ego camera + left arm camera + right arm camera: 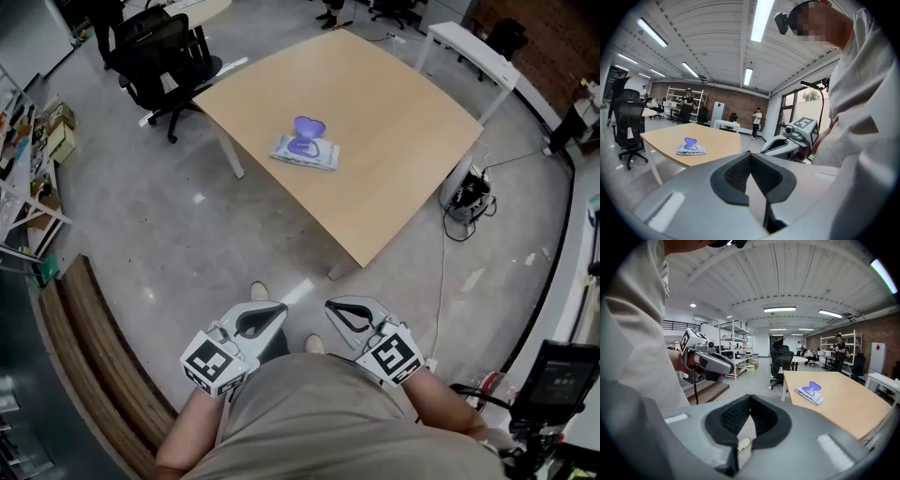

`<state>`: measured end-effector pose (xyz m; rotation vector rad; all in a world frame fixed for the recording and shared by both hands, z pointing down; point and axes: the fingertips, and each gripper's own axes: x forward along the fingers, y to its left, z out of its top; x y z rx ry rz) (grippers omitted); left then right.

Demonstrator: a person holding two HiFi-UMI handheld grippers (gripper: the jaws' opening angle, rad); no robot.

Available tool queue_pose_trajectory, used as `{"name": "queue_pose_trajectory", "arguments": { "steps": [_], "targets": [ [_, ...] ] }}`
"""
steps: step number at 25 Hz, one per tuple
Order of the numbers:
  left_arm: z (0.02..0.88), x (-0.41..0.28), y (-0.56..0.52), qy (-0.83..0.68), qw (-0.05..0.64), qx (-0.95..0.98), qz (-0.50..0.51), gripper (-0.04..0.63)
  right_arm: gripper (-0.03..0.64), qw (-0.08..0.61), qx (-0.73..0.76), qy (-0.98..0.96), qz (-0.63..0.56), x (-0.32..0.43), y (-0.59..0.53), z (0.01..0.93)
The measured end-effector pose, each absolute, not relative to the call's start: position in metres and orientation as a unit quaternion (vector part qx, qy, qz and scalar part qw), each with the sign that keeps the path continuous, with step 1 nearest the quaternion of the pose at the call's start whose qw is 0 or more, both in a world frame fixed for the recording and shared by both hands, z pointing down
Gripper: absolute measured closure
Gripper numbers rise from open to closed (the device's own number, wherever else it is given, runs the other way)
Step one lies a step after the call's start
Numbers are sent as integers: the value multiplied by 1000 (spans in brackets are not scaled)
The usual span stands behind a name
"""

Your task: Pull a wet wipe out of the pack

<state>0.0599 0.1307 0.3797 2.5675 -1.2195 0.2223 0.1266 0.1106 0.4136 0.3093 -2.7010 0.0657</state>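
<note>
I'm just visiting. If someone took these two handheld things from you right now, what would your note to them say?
Left tool: shut, empty, held close to the body.
Right tool: the same.
The wipes pack lies on the table, well ahead and out of reach, with its purple lid flipped up.
Done: lid open; no wipe in either tool.
Left: step up to the table, steady the pack, pull out one wipe.

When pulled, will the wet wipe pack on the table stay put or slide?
The wipe pack looks flat and soft, so probably floppy and light. Nothing holds it, so it may slide or lift off the smooth table.
</note>
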Motion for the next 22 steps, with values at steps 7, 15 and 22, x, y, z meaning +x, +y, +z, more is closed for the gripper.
{"name": "queue_pose_trajectory", "arguments": {
  "steps": [7, 15, 22],
  "targets": [
    [380, -21, 41, -375, 145, 913, 74, 589, 614, 227, 158, -961, 30, 48, 29, 412],
    [385, -104, -40, -314, 130, 936, 95, 589, 614, 235, 219, -945, 60, -39, -45, 416],
    [414, -147, -88, -302, 148, 937, 101, 589, 614, 254, 247, -933, 60, -70, -88, 426]
  ]
}}
